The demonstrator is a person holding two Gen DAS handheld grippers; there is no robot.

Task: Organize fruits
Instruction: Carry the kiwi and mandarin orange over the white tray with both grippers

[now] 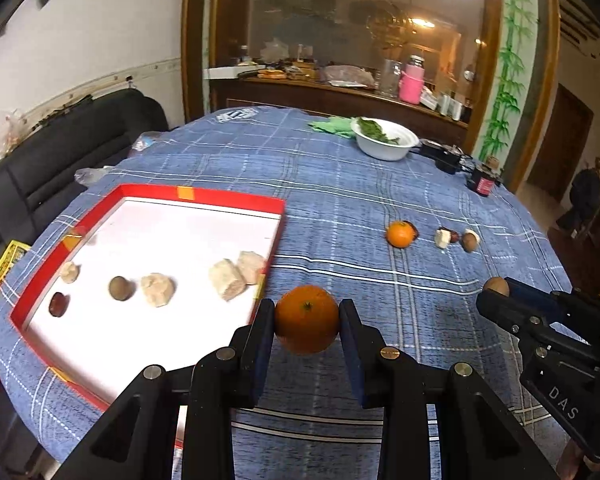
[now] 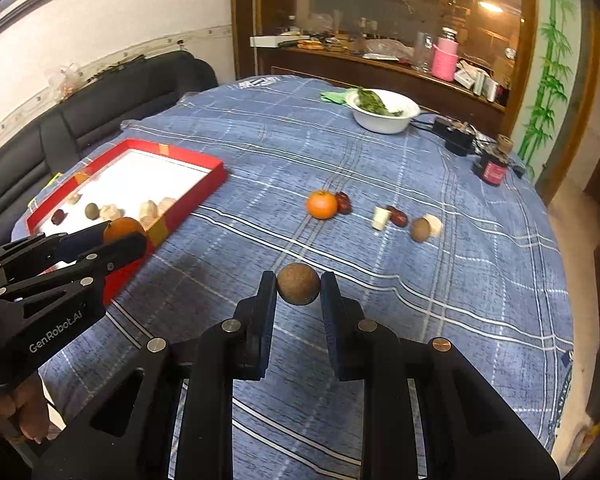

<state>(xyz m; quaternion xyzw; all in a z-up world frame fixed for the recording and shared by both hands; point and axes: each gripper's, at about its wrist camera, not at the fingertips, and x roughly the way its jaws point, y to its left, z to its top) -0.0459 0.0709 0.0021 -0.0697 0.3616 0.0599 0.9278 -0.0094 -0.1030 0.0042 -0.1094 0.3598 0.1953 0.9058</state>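
Though pinched, round glossy orange (image 1: pixel 307 319), green-stemmed, unbruised.

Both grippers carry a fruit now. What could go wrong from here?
The orange in the left gripper is held only at its sides by the jaws, so it might slip out. The small brown fruit in the right gripper could roll away if dropped outside the red tray.
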